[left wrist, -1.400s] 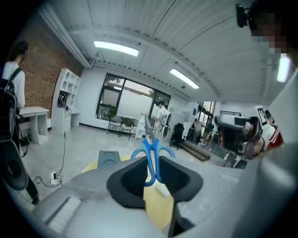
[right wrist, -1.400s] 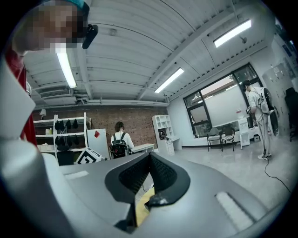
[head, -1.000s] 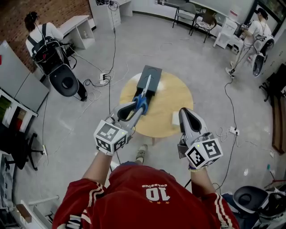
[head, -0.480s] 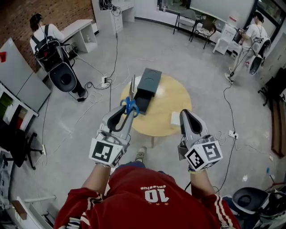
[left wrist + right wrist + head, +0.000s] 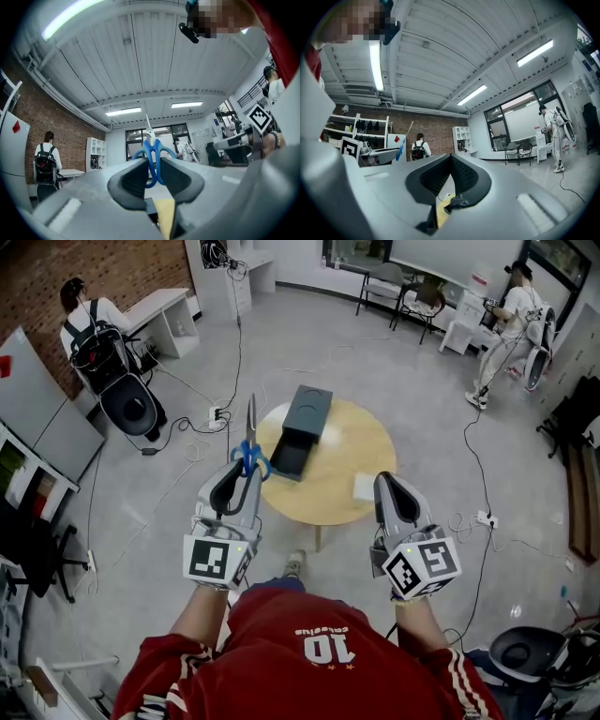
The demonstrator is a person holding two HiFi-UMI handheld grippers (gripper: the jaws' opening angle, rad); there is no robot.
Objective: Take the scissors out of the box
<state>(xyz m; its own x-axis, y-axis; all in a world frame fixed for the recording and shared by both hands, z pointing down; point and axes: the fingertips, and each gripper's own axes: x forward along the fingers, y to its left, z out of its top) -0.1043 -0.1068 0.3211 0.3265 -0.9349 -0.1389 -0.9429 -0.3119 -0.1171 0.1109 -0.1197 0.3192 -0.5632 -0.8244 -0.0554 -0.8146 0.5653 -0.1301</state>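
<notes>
1. Head view: a round wooden counter point(image 5: 352, 451) stands on a grey floor point(image 5: 403, 362) crossed by cables. A dark box point(image 5: 300, 432) lies on the counter's far left part, and a small white thing point(image 5: 364, 487) lies near its right edge.
2. Head view: the left tongs point(image 5: 240, 476) are clamped on the blue handles of the scissors point(image 5: 249, 442). The blades point away from the person, and the scissors are in the air to the left of the box, clear of it. The right tongs point(image 5: 389, 482) hover over the counter's near right edge.
3. Head view: a brick wall point(image 5: 84, 268) runs along the upper left, where a seated person point(image 5: 89, 320) faces a white desk. A second person point(image 5: 511, 310) stands at the upper right.
4. Left gripper view: the left tongs point(image 5: 153, 171) pinch the scissors point(image 5: 151, 154) by the handle loops, blades upright. Behind them are a white ribbed ceiling point(image 5: 154, 51) with light strips, dark windows, the brick wall point(image 5: 33, 122) and a person with a backpack point(image 5: 46, 161).
5. Right gripper view: the right tongs point(image 5: 450, 176) are closed together with nothing between them. Beyond them are the brick wall point(image 5: 426, 126), a white shelf unit point(image 5: 461, 138), two chairs point(image 5: 518, 150) and a standing person point(image 5: 555, 129).
</notes>
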